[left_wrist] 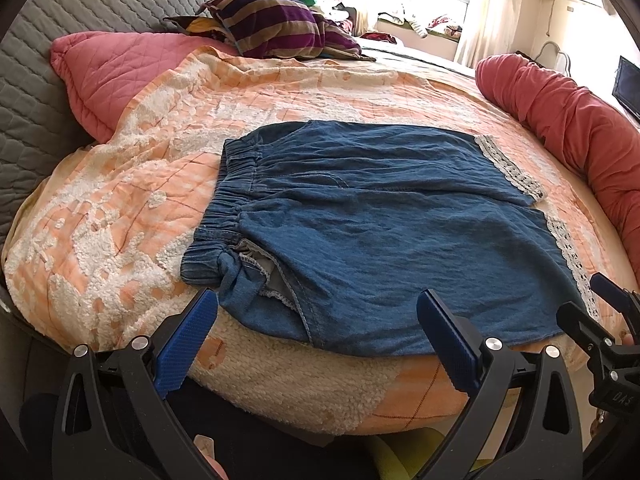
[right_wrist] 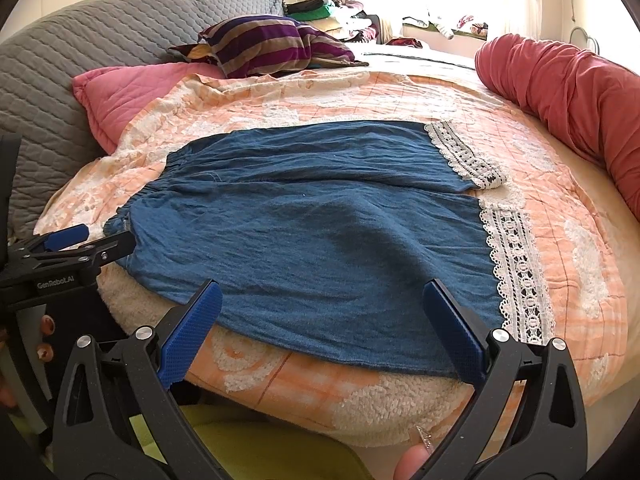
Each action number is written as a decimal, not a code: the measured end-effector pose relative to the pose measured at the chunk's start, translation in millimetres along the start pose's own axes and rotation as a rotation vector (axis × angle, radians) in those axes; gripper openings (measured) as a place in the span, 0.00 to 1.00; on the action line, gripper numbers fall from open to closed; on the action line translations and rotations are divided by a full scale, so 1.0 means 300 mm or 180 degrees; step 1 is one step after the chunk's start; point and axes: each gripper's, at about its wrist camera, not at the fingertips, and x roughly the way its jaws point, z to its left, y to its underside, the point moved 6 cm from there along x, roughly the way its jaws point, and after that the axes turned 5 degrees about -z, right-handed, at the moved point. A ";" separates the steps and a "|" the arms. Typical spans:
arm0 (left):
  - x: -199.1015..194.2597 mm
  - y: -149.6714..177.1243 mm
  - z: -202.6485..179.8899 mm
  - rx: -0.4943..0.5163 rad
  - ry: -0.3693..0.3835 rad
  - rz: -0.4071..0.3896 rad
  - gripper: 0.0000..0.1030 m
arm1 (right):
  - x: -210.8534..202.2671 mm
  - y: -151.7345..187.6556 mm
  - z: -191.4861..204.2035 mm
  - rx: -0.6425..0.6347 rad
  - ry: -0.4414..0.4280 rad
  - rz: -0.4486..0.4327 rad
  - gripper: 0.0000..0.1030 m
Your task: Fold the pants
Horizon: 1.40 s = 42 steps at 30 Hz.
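Blue denim pants [left_wrist: 360,216] [right_wrist: 304,224] lie flat on the bed, elastic waistband [left_wrist: 224,208] at the left, white lace hems [right_wrist: 516,264] at the right. My left gripper [left_wrist: 320,300] hovers open over the near edge by the waistband corner, where a grey pocket lining [left_wrist: 264,272] shows. My right gripper [right_wrist: 324,292] is open above the near leg's edge, close to the lace. Each gripper appears at the side of the other's view: right gripper [left_wrist: 612,292], left gripper [right_wrist: 100,238]. Neither holds anything.
An orange and white quilt [left_wrist: 120,208] covers the round bed. A pink pillow [left_wrist: 108,72] and grey headboard [left_wrist: 48,40] sit at the left, a striped cushion [left_wrist: 272,24] at the back, a red bolster [left_wrist: 572,116] on the right. A fingertip [right_wrist: 412,460] shows below.
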 end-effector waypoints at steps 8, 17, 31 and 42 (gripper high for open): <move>0.046 -0.018 0.027 -0.0037 -0.0008 0.0032 0.96 | 0.037 -0.084 -0.005 -0.0074 -0.0015 -0.0087 0.92; 0.137 -0.118 0.074 -0.0028 -0.0093 0.0036 0.96 | 0.175 -0.208 0.017 -0.0256 -0.0092 -0.0013 0.92; 0.366 -0.375 0.275 -0.0267 -0.0208 0.0155 0.96 | 0.443 -0.414 0.139 -0.0660 -0.0505 0.0175 0.92; 0.615 -0.445 0.386 -0.0400 -0.0092 0.0504 0.96 | 0.710 -0.525 0.192 -0.1079 -0.0448 0.0309 0.92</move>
